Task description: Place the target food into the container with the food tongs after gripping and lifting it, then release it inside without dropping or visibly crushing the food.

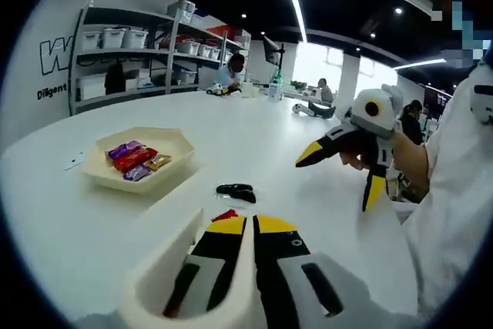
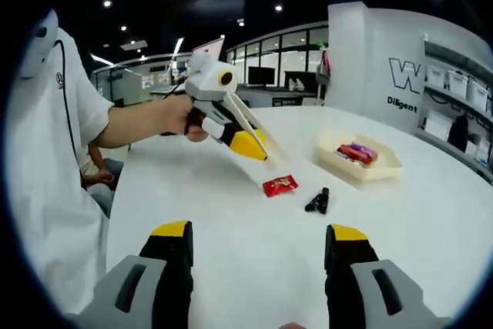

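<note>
A red snack packet (image 1: 225, 214) lies on the white table just past my left gripper (image 1: 250, 225), which is shut on cream food tongs (image 1: 173, 263). A cream tray (image 1: 104, 179) holding several wrapped snacks (image 1: 135, 159) sits further left. In the right gripper view, a hand holds the left gripper (image 2: 250, 146) with the tongs (image 2: 258, 130) slanting down above the red packet (image 2: 280, 185). The tray (image 2: 339, 166) lies beyond to the right. My right gripper (image 2: 259, 230) is open with nothing between its jaws. It also hovers at the right of the left gripper view (image 1: 333, 186).
A small black object (image 1: 235, 190) (image 2: 318, 201) lies next to the red packet. The person's white sleeve (image 1: 454, 190) is close on the right. Storage shelves (image 1: 131, 59) stand behind the table, and people sit at its far end (image 1: 323, 94).
</note>
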Demonstrator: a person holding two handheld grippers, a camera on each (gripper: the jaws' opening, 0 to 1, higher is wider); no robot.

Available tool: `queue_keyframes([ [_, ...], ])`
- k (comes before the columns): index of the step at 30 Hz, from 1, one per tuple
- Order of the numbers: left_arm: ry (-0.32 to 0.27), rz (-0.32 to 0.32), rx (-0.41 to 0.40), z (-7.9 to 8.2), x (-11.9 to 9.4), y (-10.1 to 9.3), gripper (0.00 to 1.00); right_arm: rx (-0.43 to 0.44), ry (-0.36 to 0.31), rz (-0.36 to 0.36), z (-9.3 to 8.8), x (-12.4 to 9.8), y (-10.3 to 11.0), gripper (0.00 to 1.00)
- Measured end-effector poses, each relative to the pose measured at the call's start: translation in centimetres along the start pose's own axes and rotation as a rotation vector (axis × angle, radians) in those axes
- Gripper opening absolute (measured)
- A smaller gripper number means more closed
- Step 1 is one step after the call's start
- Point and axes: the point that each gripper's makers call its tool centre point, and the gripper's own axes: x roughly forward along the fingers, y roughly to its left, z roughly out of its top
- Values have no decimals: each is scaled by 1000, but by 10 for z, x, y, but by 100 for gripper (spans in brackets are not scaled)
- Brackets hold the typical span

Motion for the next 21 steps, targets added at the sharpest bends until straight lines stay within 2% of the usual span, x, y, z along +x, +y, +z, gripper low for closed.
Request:
queue_keyframes([
  [11,-10,-96,39,6,1,-26,0,-29,-14,24,7,4,2,63],
  [12,-7,-125,51,6,1,-32,0,-49,-18,39,10,5,3,63],
  [16,1,-175,91,5,2,-47,0,-76,-33,75,16,10,3,62],
  [21,-4,-238,105,6,1,-60,0,-122,-70,141,26,15,10,61],
])
